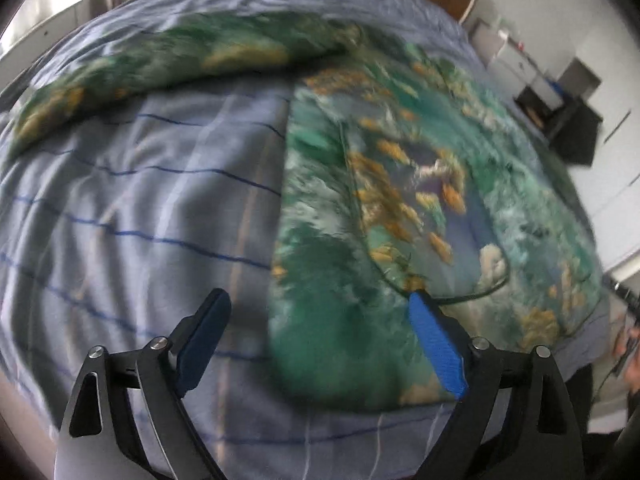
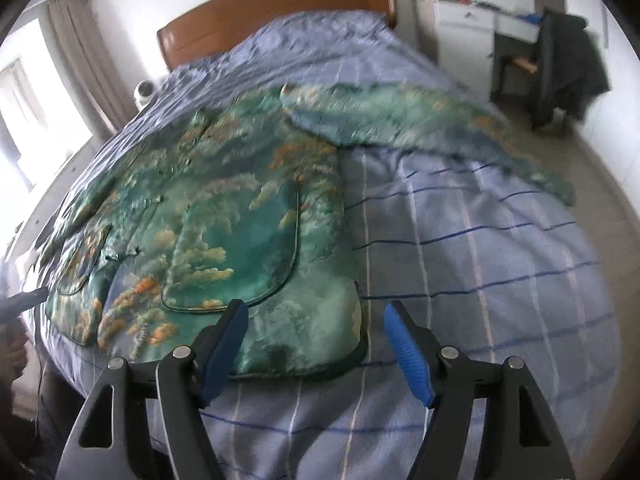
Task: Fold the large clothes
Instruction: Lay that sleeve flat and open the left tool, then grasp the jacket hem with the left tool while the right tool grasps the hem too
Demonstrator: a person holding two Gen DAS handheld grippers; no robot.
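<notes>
A large green jacket with an orange and cream print (image 1: 400, 208) lies spread flat on the bed. It also shows in the right wrist view (image 2: 240, 232). One sleeve (image 1: 168, 60) stretches out to the left in the left wrist view. The other sleeve (image 2: 420, 128) stretches right in the right wrist view. My left gripper (image 1: 320, 300) is open and empty above the jacket's near left hem corner. My right gripper (image 2: 316, 316) is open and empty above the jacket's near right hem corner (image 2: 344, 344).
The bed has a blue striped cover (image 2: 480, 260) and a brown wooden headboard (image 2: 280, 8). A white cabinet (image 2: 460, 32) and a chair with dark clothes (image 2: 568, 64) stand at the right. A window with curtains (image 2: 40, 92) is at the left.
</notes>
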